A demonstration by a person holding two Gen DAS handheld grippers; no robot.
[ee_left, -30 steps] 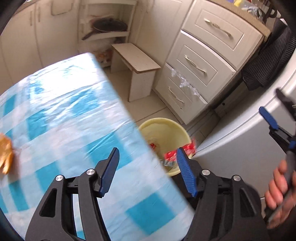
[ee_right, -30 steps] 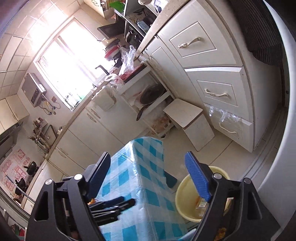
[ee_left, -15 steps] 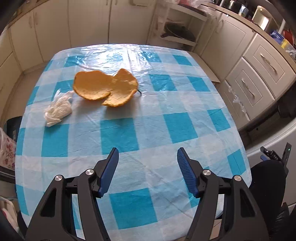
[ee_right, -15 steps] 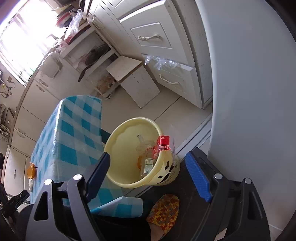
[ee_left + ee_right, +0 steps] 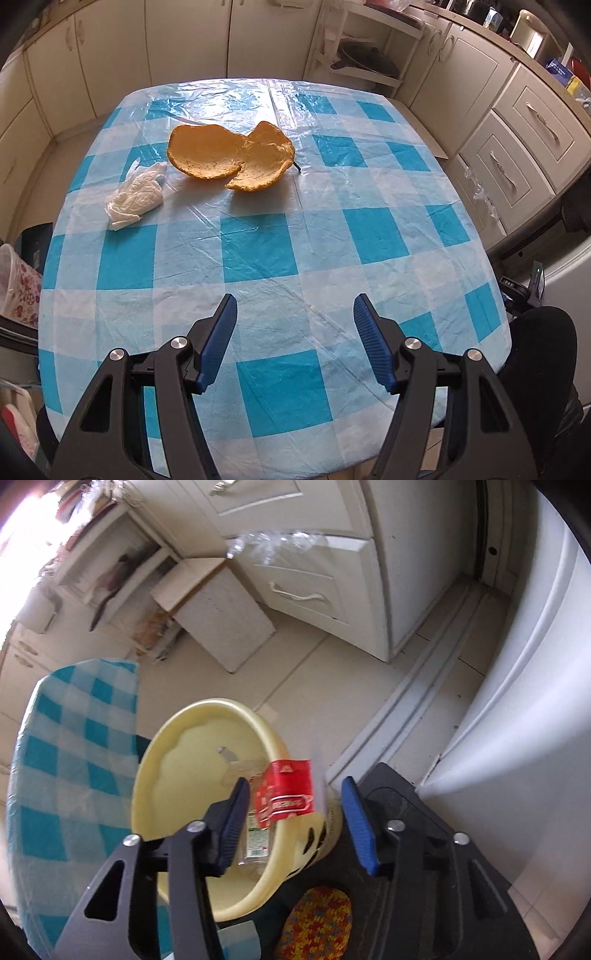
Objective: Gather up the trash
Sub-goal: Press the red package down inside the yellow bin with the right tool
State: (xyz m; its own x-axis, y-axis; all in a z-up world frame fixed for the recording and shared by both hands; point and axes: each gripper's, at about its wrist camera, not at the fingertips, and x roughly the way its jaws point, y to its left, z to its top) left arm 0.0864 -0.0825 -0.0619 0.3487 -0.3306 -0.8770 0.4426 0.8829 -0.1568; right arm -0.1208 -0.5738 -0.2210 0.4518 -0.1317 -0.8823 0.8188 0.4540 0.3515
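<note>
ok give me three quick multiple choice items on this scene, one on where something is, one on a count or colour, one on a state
1. Where does the crumpled white glove lie?
A. on the checked tablecloth, left of the orange peel
B. in the bin
C. on the floor

2. What colour is the bin?
A. blue
B. pale yellow
C. black

3. How is the left gripper?
A. shut on the glove
B. shut on the peel
C. open and empty

Answers:
1 A, the glove rests on the cloth beside the peel.
2 B, its rim and wall show pale yellow.
3 C, nothing but tablecloth shows between the fingers.
</note>
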